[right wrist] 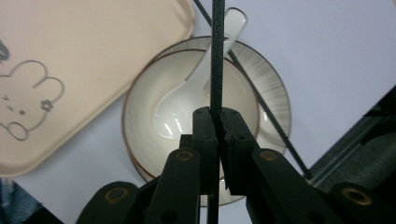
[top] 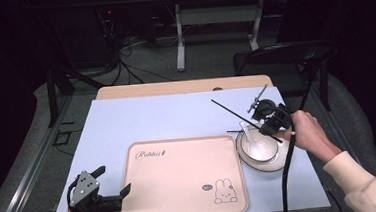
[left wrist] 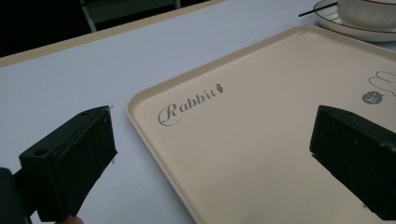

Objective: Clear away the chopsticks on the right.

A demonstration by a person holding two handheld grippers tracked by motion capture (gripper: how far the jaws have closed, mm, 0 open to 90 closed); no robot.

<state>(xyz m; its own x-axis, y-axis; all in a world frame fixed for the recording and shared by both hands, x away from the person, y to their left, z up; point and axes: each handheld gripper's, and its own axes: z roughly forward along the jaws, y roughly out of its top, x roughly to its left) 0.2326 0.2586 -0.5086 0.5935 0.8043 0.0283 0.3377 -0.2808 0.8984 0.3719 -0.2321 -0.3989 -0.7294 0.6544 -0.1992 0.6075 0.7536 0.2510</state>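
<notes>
A: Start at the right claw. What's it doing?

B: In the right gripper view the right gripper has its two black jaws pinched tight on a thin black chopstick, which runs straight up the middle of the frame from between the pads. In the high view that gripper sits at the right of centre, with the held chopstick slanting up and to the left over the mat

A: And under it?

B: A white bowl sits directly below the jaws, standing on a ribbed plate. A white soup spoon lies in the bowl, its handle leaning toward the top of the frame. A second chopstick rests across the plate's right rim, running down to the lower right

A: The other claw?

B: The left gripper has its jaws spread wide with nothing between them. It hovers over the near left edge of the pink tray. In the high view it is at the lower left, beside the tray's left rim

A: How do tray and bowl lie?

B: The tray fills the lower middle of the high view, on the pale blue mat; the plate lies just beside its right edge
</notes>
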